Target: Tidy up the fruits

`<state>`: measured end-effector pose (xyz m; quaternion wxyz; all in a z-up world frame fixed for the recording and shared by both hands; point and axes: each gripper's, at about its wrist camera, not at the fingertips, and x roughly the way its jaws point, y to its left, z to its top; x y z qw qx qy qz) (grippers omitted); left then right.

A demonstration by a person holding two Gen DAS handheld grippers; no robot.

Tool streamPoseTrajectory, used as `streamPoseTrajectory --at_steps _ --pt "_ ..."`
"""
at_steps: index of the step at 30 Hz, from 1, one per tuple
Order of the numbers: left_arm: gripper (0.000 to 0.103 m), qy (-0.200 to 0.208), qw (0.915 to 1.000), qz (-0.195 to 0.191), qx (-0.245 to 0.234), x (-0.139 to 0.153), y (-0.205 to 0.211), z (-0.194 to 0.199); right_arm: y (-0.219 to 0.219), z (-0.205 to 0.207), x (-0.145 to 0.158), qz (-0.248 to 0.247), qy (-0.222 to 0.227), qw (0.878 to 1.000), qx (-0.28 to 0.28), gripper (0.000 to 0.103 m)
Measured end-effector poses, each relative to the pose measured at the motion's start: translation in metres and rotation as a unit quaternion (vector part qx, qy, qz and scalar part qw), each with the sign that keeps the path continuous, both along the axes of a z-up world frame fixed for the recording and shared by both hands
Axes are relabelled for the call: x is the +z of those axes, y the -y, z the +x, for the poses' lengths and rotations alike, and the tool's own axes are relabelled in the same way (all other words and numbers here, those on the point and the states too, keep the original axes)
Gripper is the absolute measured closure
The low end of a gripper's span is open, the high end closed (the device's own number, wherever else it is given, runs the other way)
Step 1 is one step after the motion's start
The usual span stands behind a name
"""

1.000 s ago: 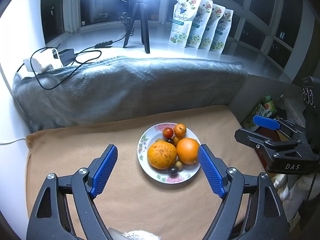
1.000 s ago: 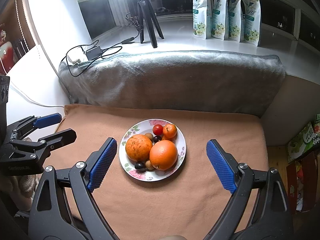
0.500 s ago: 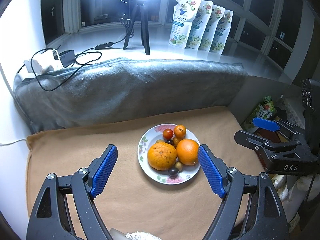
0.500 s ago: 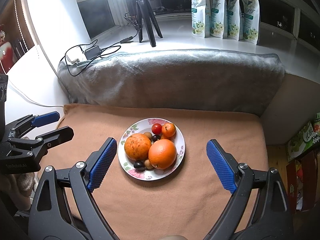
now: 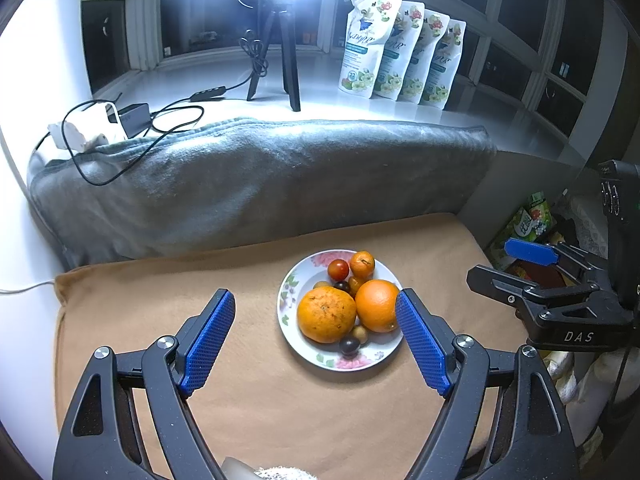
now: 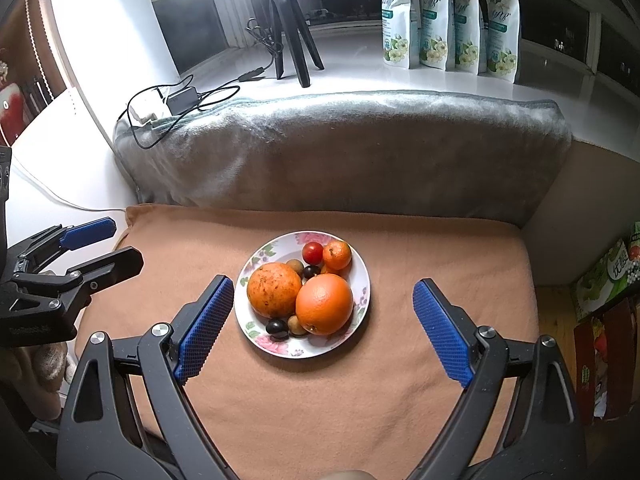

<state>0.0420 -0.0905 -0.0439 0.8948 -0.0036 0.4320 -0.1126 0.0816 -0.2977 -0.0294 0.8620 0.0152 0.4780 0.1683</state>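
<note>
1. the left tongs (image 5: pixel 315 330) hover with blue pads spread wide apart, holding nothing; their right pad sits just in front of the plate's edge.
2. the right tongs (image 6: pixel 323 322) also gape apart, empty, framing the plate (image 6: pixel 360 296).
3. the floral plate rests on a tan blanket (image 6: pixel 320 400), carrying two large oranges (image 6: pixel 324 309), a small tangerine (image 6: pixel 337 255), a red tomato (image 6: pixel 312 252) and small dark fruits.
4. a grey cushion (image 6: pixel 340 152) lies behind.

Night-dark windows (image 5: pixel 188 32) behind a white sill (image 6: pixel 360 68). Bright lamp glare at top, black tripod (image 5: pixel 280 48) under it. Four refill pouches (image 5: pixel 400 44) lined on the sill, tangled cables and charger (image 5: pixel 132 116) left. Grey blanket roll (image 6: pixel 340 148), tan blanket (image 6: pixel 320 400) in front.
</note>
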Motion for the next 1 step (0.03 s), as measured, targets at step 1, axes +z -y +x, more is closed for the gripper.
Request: streamPoseTrajectory --at_steps 1 --pt "0.020 -0.001 1.0000 0.000 0.000 -0.0003 0.0000 0.0005 0.0008 0.0002 -0.0010 0.001 -0.001 1.000 -0.001 0.010"
